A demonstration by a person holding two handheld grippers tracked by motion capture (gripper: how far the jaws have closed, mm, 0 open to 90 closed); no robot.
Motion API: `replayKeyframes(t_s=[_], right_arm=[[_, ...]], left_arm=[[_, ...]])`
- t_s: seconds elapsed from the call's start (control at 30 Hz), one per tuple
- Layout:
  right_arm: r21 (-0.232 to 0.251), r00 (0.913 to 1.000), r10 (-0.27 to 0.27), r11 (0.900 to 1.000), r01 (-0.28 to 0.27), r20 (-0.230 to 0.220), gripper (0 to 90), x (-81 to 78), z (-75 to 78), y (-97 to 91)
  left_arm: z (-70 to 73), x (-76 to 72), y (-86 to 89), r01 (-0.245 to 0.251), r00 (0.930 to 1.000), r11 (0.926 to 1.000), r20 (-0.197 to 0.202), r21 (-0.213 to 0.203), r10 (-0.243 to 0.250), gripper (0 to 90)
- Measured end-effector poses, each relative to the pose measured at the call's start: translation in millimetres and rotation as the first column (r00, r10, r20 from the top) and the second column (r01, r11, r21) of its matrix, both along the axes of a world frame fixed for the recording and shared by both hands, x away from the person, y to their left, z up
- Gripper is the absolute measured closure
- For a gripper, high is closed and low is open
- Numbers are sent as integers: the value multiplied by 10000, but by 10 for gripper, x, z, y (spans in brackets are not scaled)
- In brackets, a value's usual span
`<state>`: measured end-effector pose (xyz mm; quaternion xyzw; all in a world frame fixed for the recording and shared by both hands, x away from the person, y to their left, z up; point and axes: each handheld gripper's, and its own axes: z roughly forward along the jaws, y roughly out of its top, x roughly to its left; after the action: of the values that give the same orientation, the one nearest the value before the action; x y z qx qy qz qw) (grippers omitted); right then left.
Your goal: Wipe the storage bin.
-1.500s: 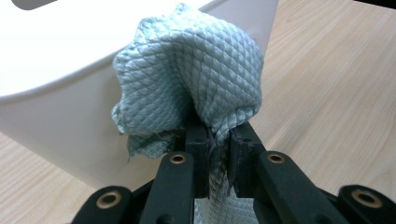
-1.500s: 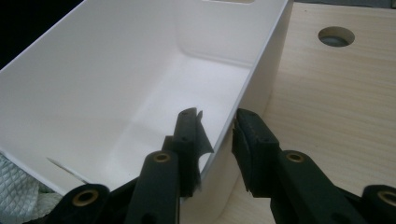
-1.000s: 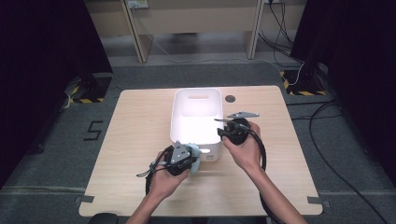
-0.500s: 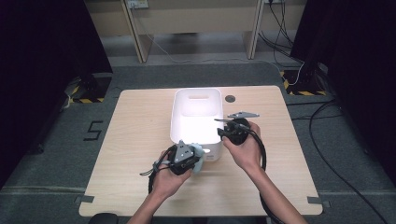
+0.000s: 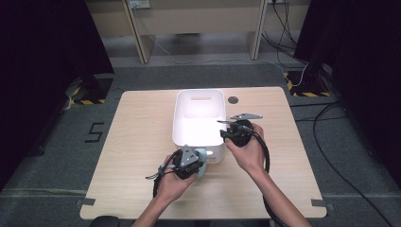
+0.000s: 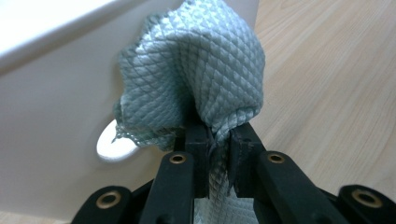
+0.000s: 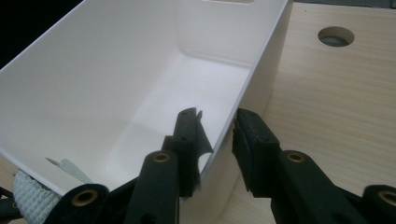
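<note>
A white plastic bin (image 5: 198, 97) stands in the middle of the wooden table. My left gripper (image 5: 190, 161) is at the bin's near wall, shut on a bunched grey-green quilted cloth (image 5: 201, 157). In the left gripper view the cloth (image 6: 196, 79) bulges above the jaws and rests against the outside of the bin wall (image 6: 51, 116). My right gripper (image 5: 235, 131) is at the bin's right side. Its jaws straddle the bin's right wall (image 7: 261, 60), one inside and one outside, closed on the rim. A corner of the cloth (image 7: 32, 193) peeks past the bin's near edge.
A round cable hole (image 5: 232, 100) sits in the tabletop just right of the bin's far corner. Bare wood lies to the left and right of the bin (image 5: 142, 127). The inside of the bin (image 7: 163, 93) holds nothing.
The left gripper with the cloth has edged slightly to the right along the bin's near wall. The right gripper has stayed on the bin's wall.
</note>
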<state>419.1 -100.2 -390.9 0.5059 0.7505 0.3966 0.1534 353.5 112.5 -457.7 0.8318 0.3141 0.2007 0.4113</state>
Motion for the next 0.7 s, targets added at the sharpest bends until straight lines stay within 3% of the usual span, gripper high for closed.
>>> replayKeyframes(t_s=[0.7], right_arm=[[-1,10000,-1,10000,1,2,704,-2,-4,4]], left_arm=[[-201,32,-37,7,9996,9991,-284,414,5,805]])
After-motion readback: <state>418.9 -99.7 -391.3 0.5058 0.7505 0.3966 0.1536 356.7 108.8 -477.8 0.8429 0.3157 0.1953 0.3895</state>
